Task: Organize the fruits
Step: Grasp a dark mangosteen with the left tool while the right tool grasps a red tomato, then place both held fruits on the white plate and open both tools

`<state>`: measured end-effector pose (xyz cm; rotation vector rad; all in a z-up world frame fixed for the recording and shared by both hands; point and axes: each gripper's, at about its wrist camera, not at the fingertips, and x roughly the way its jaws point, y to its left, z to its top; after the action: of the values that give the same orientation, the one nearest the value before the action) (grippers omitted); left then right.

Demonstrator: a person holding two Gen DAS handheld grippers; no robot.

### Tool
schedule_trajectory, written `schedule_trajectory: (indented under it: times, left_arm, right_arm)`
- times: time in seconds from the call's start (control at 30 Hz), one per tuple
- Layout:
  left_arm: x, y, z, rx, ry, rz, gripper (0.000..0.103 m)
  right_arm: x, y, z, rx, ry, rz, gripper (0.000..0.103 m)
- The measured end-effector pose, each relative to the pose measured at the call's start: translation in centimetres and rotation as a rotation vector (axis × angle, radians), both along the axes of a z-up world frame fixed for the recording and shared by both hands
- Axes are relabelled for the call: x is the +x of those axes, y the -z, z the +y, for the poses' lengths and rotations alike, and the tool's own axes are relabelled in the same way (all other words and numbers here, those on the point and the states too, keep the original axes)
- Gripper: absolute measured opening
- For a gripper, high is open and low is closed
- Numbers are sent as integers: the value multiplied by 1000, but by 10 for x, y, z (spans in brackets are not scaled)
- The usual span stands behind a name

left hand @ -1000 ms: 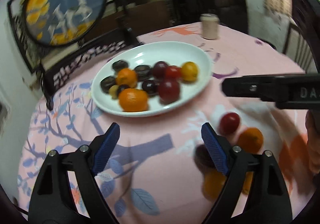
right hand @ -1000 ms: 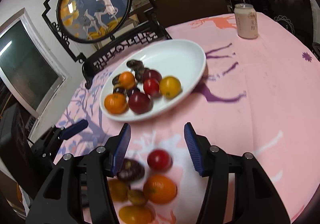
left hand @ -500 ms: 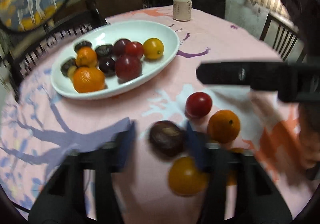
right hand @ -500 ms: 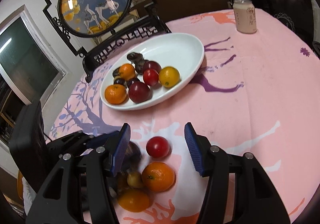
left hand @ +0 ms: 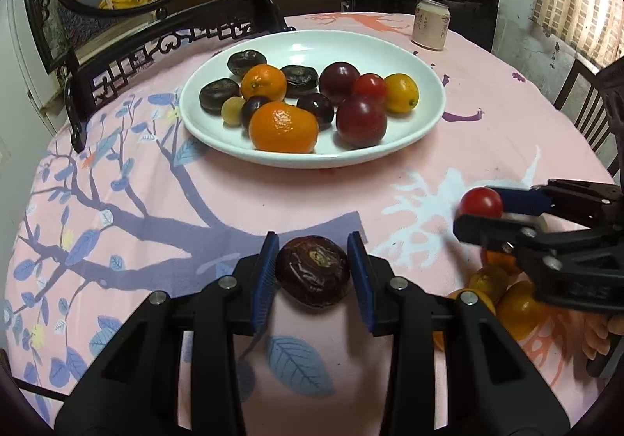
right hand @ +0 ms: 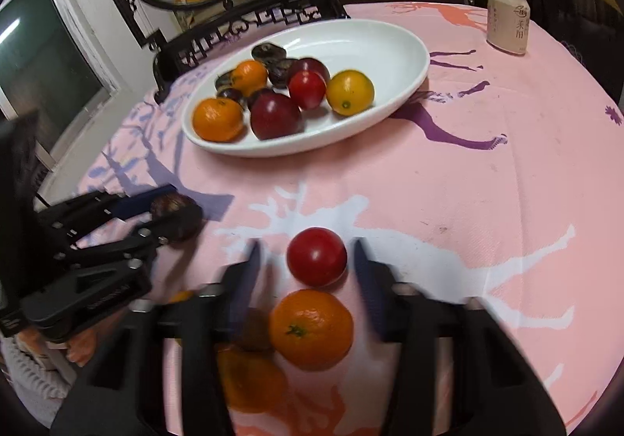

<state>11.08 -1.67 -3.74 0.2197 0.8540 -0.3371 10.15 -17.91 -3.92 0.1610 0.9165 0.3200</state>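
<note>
Tablecloth point(left hand: 273, 194): left tongs point(left hand: 312, 272) clasp dark fruit point(left hand: 313, 271).

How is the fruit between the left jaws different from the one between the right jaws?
The dark fruit is brownish-purple; the red fruit is bright red. The dark fruit looks wrinkled and dull; the red fruit is smooth and shiny. Both are round and lie on the pink tablecloth, off the white plate.

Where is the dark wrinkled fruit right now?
In the left wrist view the dark wrinkled fruit sits low and central between the left gripper pads, on the pink tablecloth before the white plate.
</note>
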Motion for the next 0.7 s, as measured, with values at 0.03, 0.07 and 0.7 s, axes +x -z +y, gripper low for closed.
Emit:
schedule_trajectory:
  times: [0.03, 0.07, 0.7]
  left_arm:
    - [0, 0, 0, -2, -1, -1, 37]
    - [1, -1, 0, -7, -2, -3, 37]
    - [112, -52, -15, -96, -117, -73, 37]
  right_arm:
    - [-1, -1, 0, -4, 2, -15, 30]
    - [-1, -3, -1, 3, 4, -24, 30]
    - [100, -56, -6, 39, 142, -209, 30]
